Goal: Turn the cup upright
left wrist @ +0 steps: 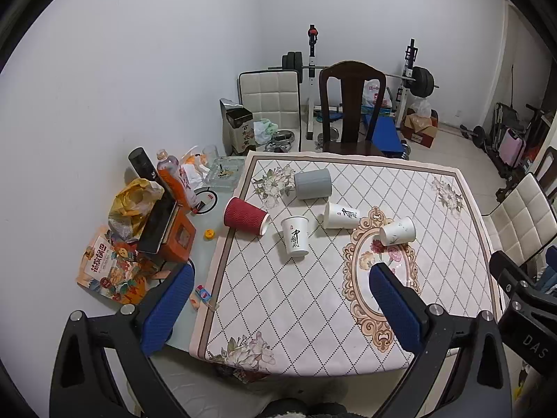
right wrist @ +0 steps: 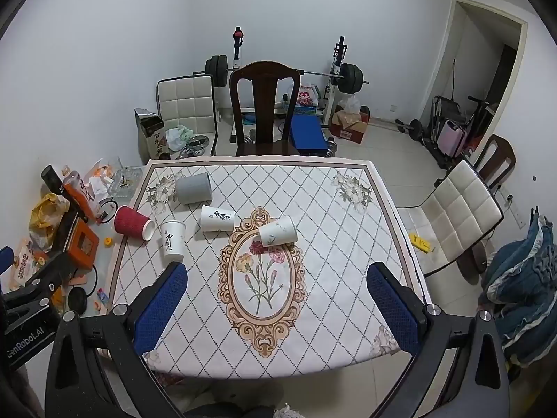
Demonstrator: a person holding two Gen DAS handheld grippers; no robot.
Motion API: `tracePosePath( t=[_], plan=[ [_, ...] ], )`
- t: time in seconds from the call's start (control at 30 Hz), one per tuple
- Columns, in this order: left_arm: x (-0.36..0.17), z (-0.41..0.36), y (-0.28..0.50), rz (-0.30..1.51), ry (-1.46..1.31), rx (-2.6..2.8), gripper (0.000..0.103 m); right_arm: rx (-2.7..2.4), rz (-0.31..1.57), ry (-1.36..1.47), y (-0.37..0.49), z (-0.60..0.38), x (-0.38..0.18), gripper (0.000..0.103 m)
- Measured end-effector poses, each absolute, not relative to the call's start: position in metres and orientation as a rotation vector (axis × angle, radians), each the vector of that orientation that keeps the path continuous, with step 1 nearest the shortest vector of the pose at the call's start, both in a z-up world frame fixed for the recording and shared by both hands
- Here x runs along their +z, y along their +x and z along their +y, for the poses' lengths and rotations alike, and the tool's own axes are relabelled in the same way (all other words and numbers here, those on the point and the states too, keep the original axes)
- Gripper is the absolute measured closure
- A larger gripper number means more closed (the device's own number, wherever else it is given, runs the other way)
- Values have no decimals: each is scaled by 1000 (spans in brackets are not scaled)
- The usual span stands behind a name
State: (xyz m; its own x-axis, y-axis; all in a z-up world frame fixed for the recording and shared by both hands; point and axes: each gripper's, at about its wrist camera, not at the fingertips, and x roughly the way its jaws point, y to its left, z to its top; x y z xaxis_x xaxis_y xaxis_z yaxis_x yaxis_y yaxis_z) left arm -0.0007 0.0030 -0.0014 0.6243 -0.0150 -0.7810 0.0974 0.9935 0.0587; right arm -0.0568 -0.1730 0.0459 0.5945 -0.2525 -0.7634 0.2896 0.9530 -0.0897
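1. Above the near edge of the worktop (left wrist: 348,358), in the left wrist view, the left gripper (left wrist: 282,299) hangs high and tilts down toward the patterned cloth, its blue-padded fingers (left wrist: 397,310) spread wide and holding nothing.
2. Ahead of it five cups lie on their sides, all apart from the fingers: a red cup (left wrist: 245,216) at the cloth's left edge, a white cup with black characters (left wrist: 296,236) just beside it, a grey cup (left wrist: 312,183) farther back, a second lettered white cup (left wrist: 341,215) near the middle, and a sprig-printed white cup (left wrist: 398,231) to the right.
3. Part of the right gripper's black body (left wrist: 525,299) shows at the right edge of this view.
4. From the right wrist view, the right gripper (right wrist: 276,296) hovers at a similar height over the near side, angled down at the oval flower medallion (right wrist: 263,282), with its blue fingers (right wrist: 391,308) wide apart and empty.
5. The same cups lie beyond: red cup (right wrist: 132,224), lettered cup (right wrist: 173,240) close to the left fingertip, grey cup (right wrist: 193,188), second lettered cup (right wrist: 216,218), sprig cup (right wrist: 277,231) at the medallion's top.
6. A dark wooden chair (right wrist: 264,104) stands at the far side.
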Motion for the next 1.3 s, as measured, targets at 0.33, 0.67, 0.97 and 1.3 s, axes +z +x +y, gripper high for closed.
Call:
tracePosePath(
  t=[0.33,0.67,0.97,1.3],
  plan=[
    [1,3,-2,895,100,-65,0,-315,882,51,-61,-173,44,0],
    [3,-3,-6,894,99,-69,0,-315,882,52,-61,-174,45,0],
    [4,-2,-5,894,100,-70,0,-315,880,52,-62,-175,46,0],
    [7,-6,-8,889,93,-65,0,-314,878,51,-62,-175,47,0]
  ],
)
